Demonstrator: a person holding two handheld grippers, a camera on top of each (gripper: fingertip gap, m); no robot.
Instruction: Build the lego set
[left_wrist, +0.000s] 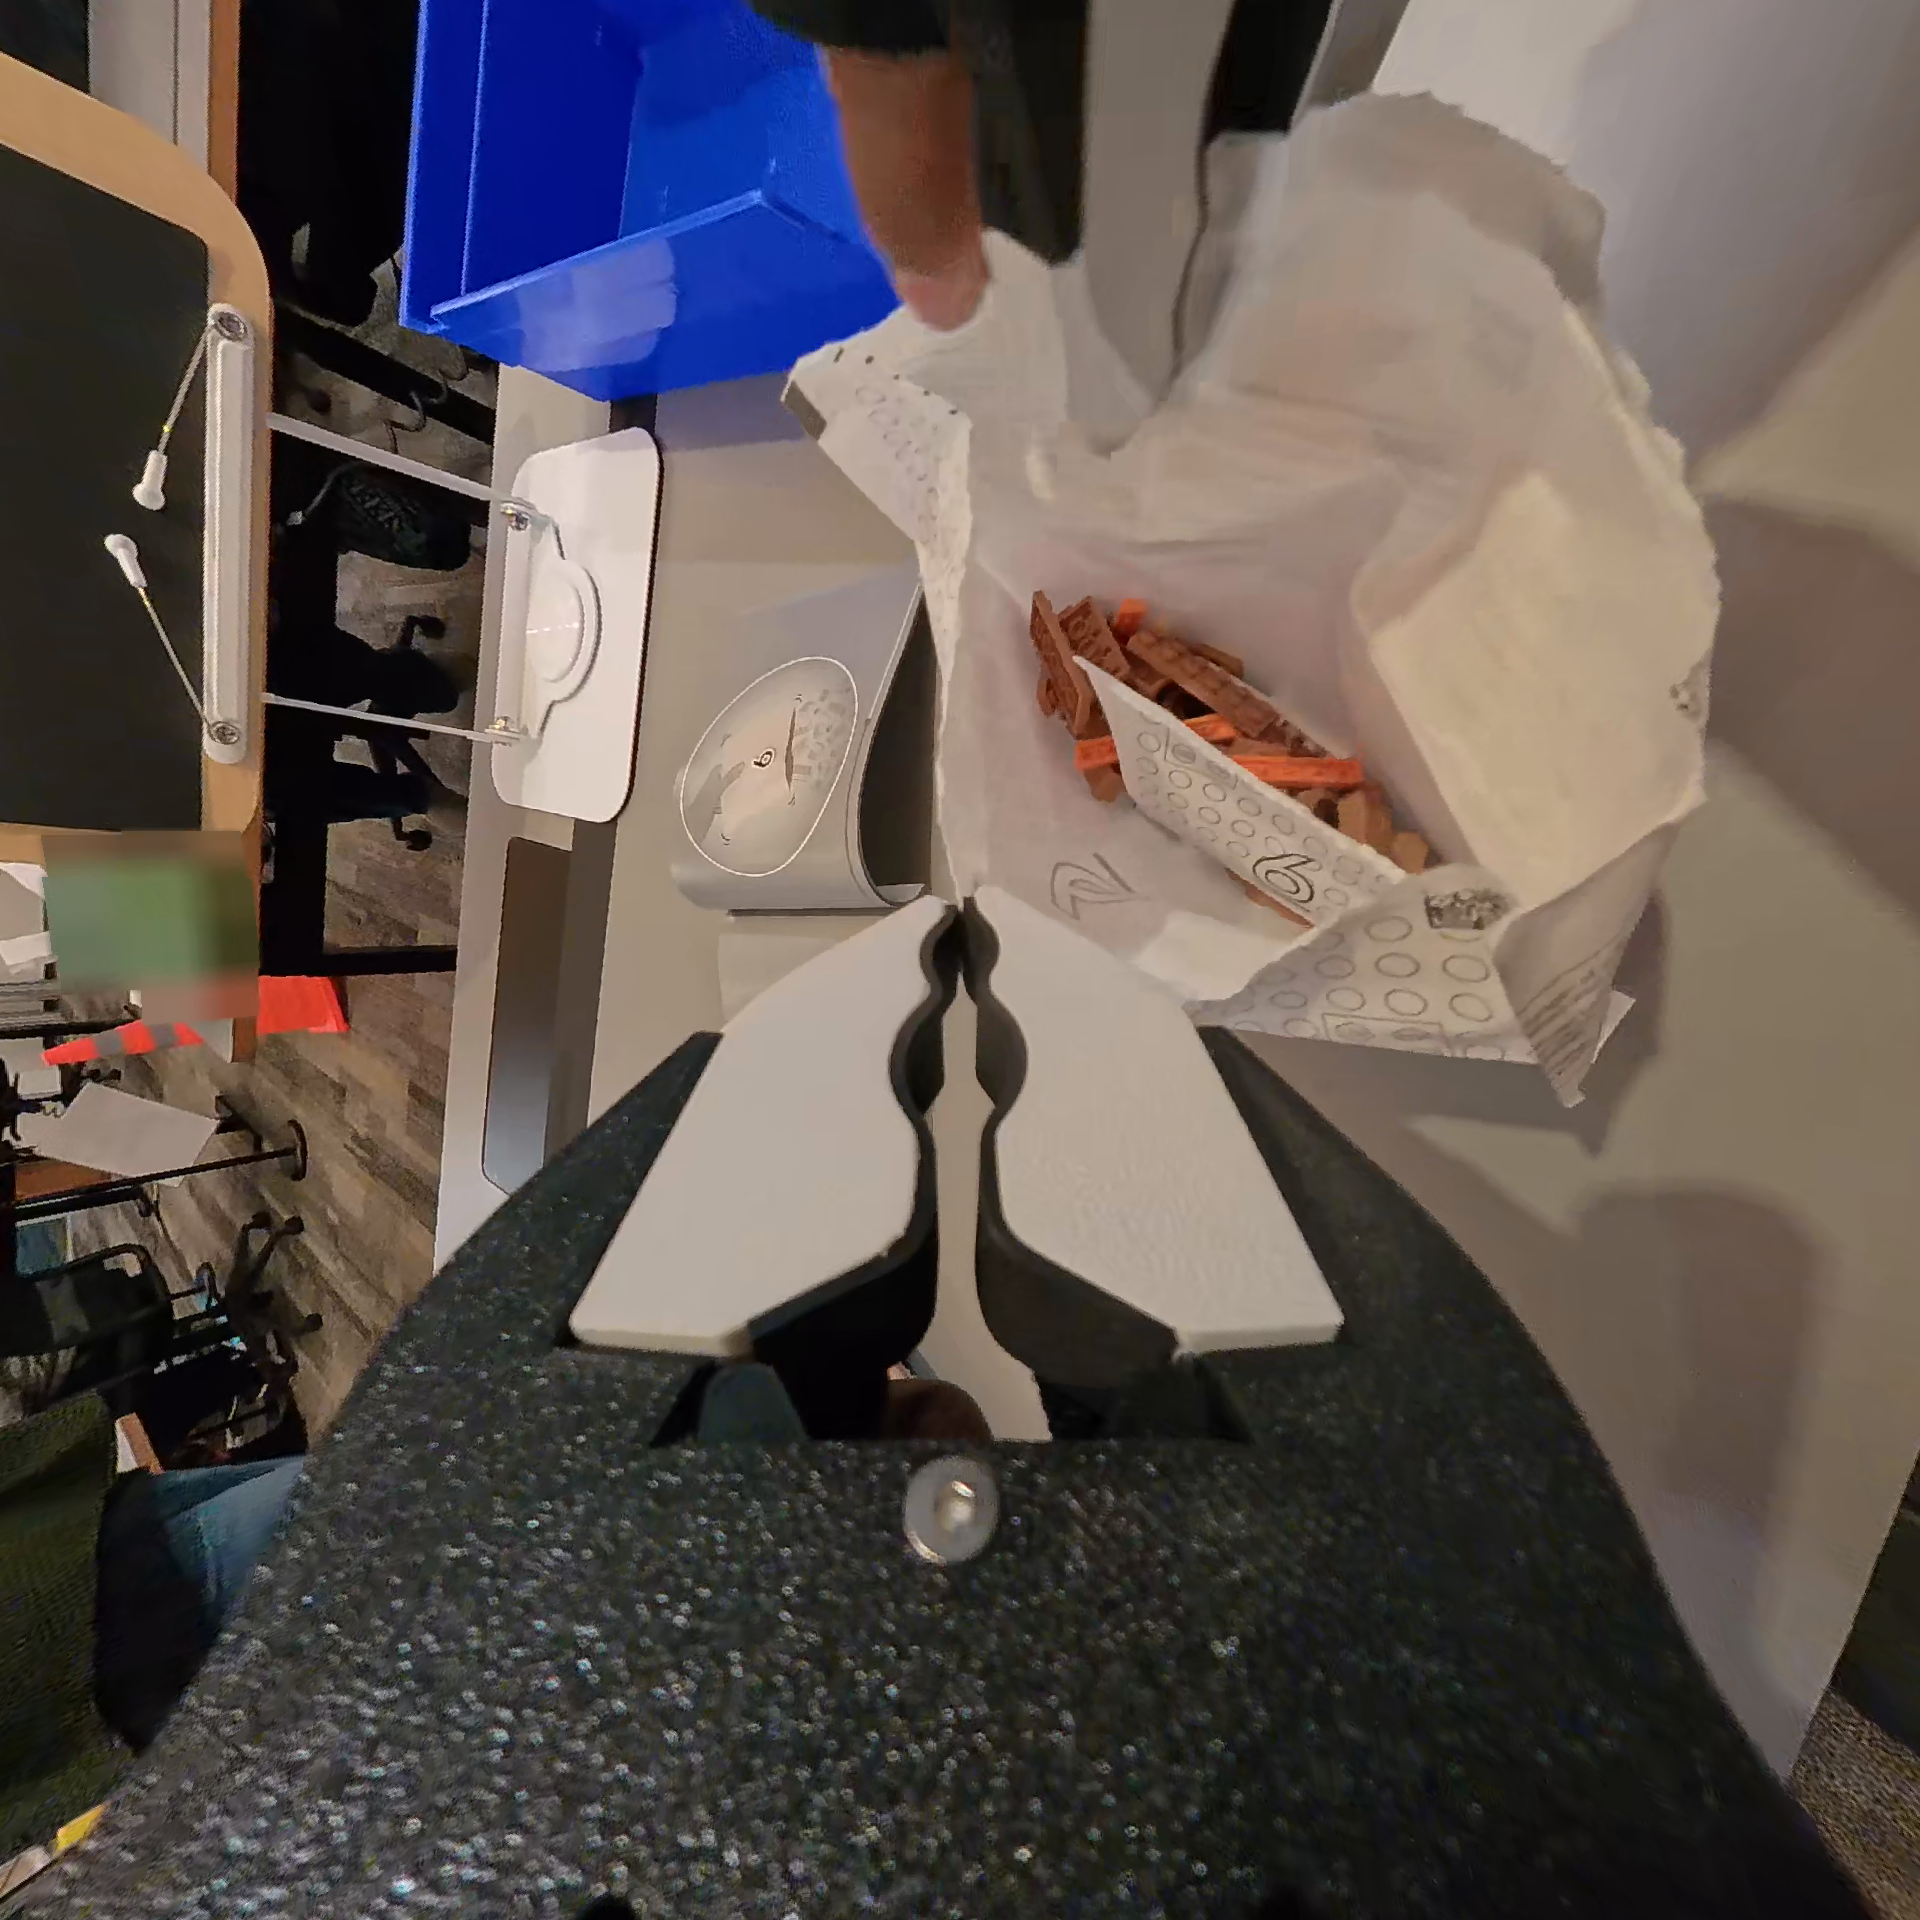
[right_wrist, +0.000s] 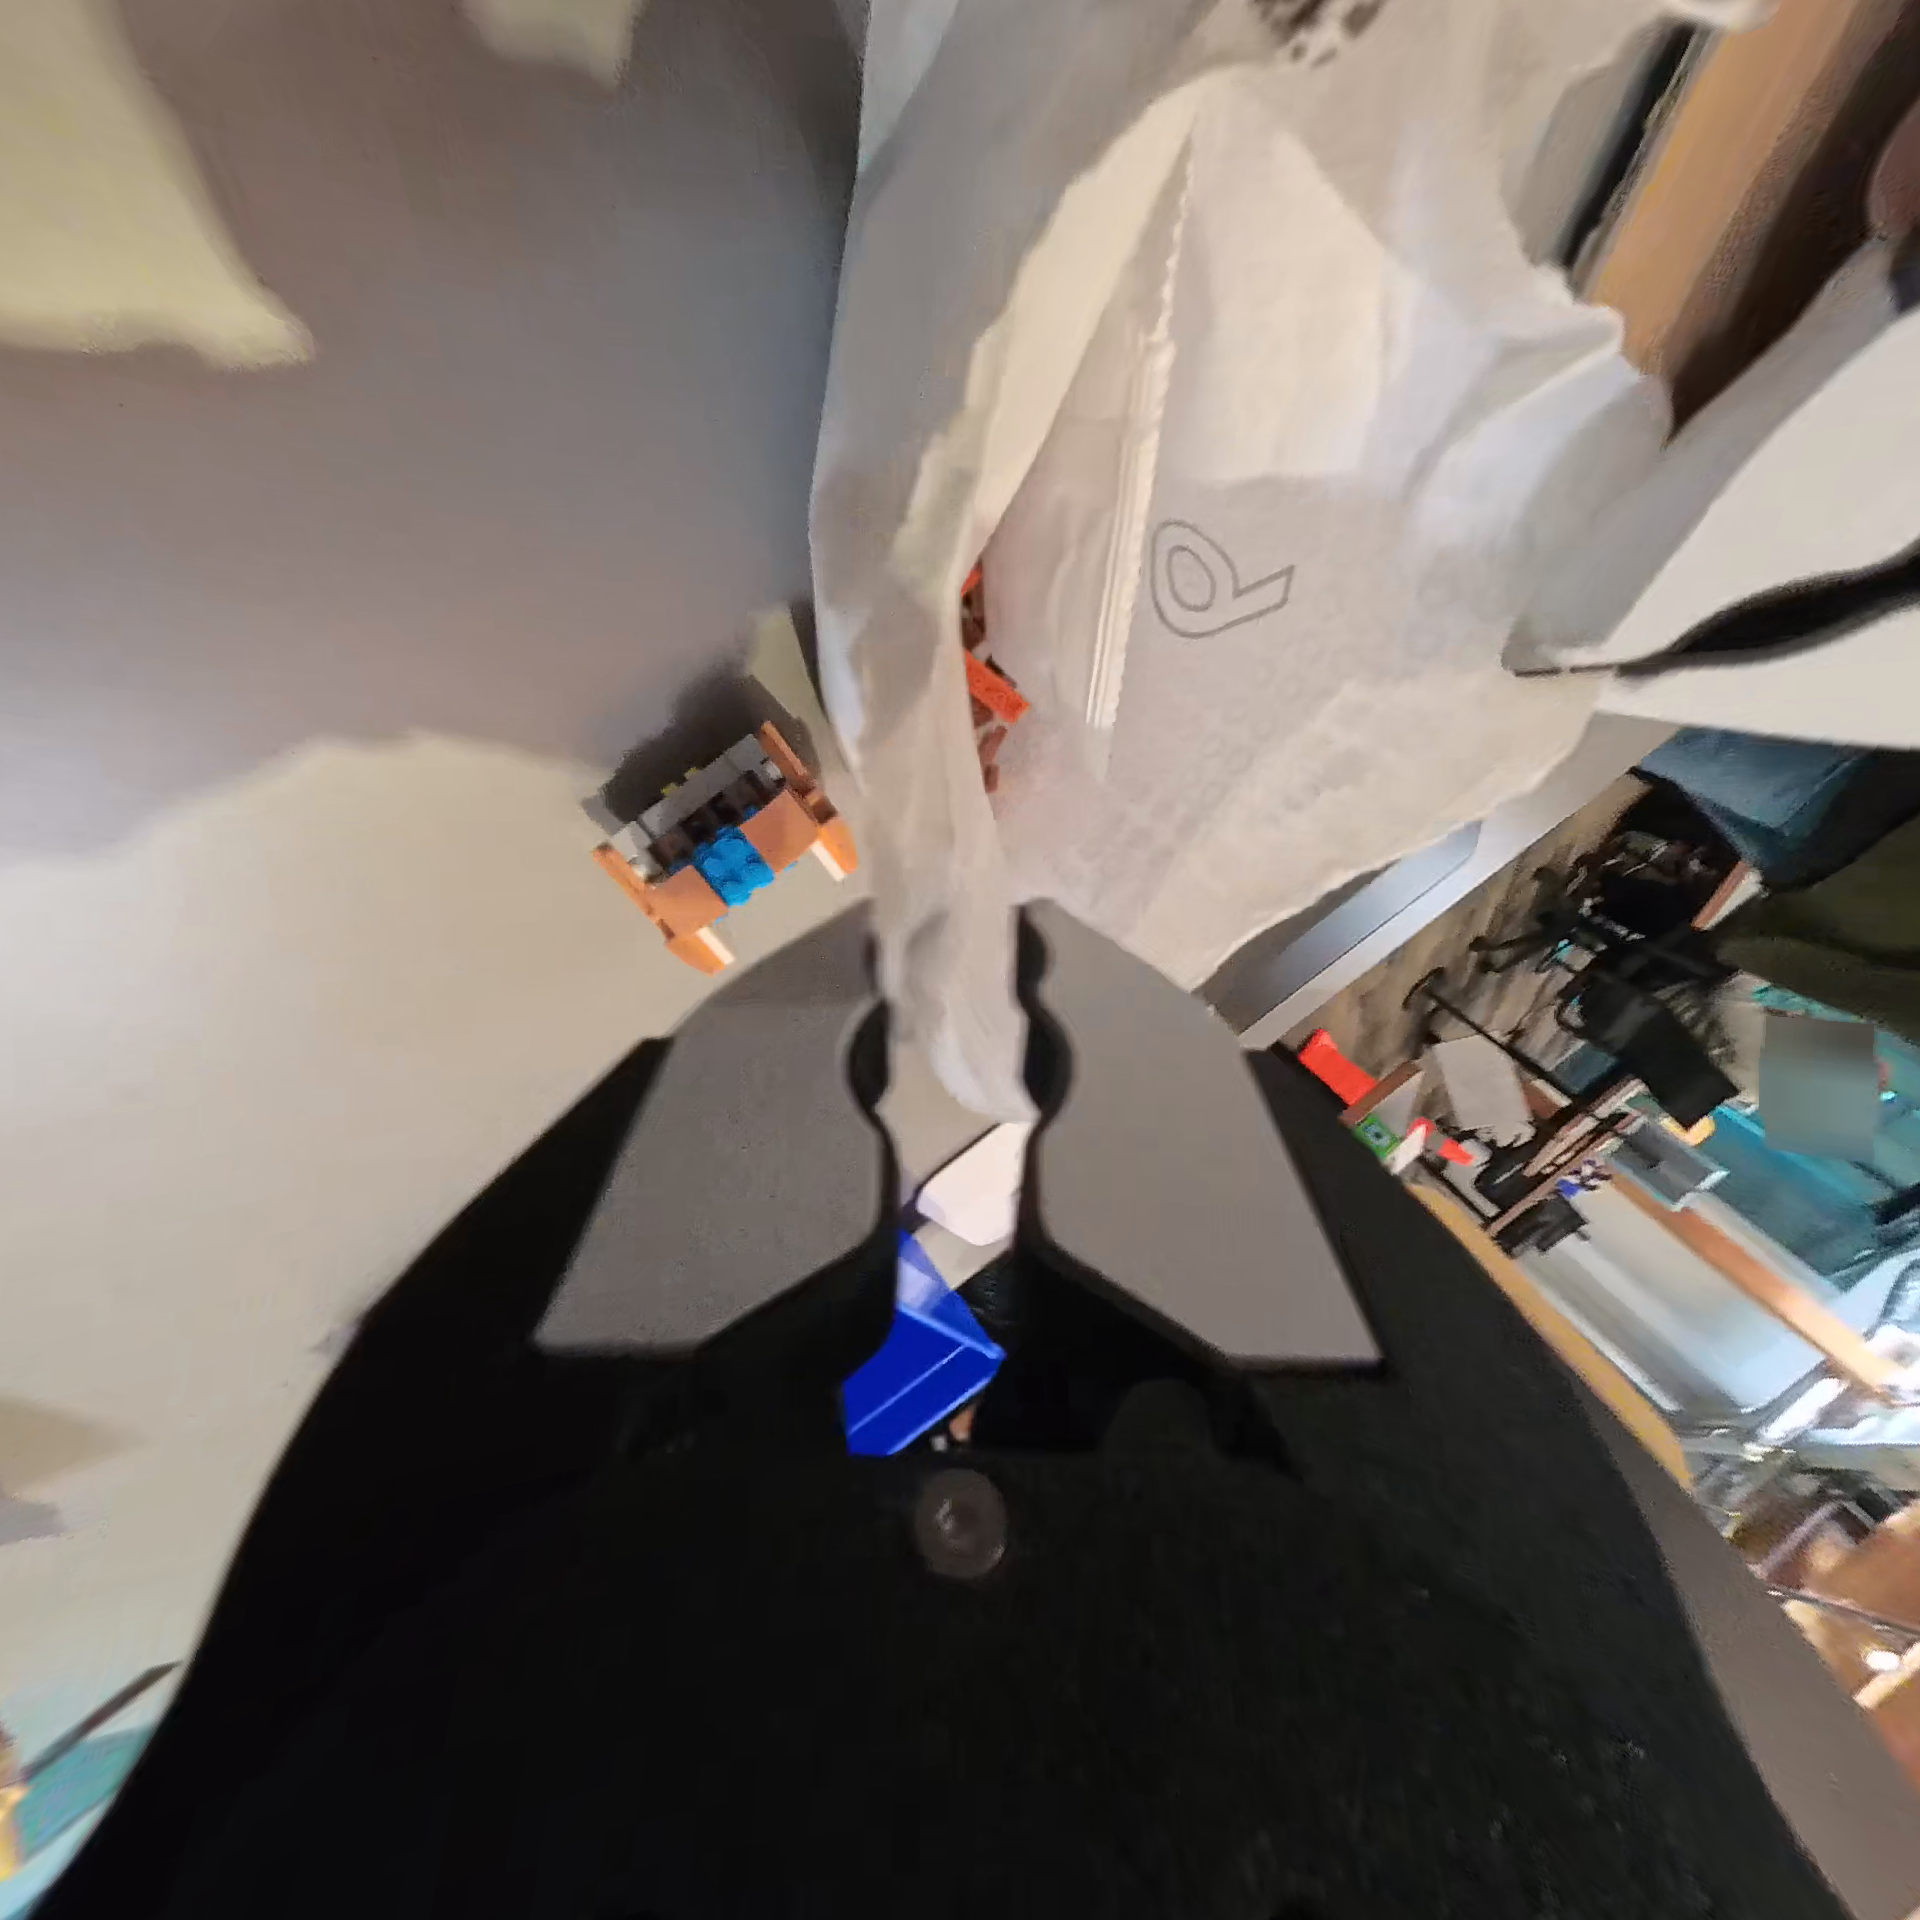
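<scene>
Paper bag (left_wrist: 1195, 561) feels flimsy and tear-prone, so my left gripper (left_wrist: 961, 920) and right gripper (right_wrist: 951, 997) both pinch its edges gently.

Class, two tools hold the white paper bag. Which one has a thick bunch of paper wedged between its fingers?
The right tool: crumpled paper bag fills its gap. The left tool pinches only a thin edge, fingers nearly touching.

bricks (left_wrist: 1195, 707) in bag (left_wrist: 1299, 499), bin (left_wrist: 623, 208) behind
</scene>
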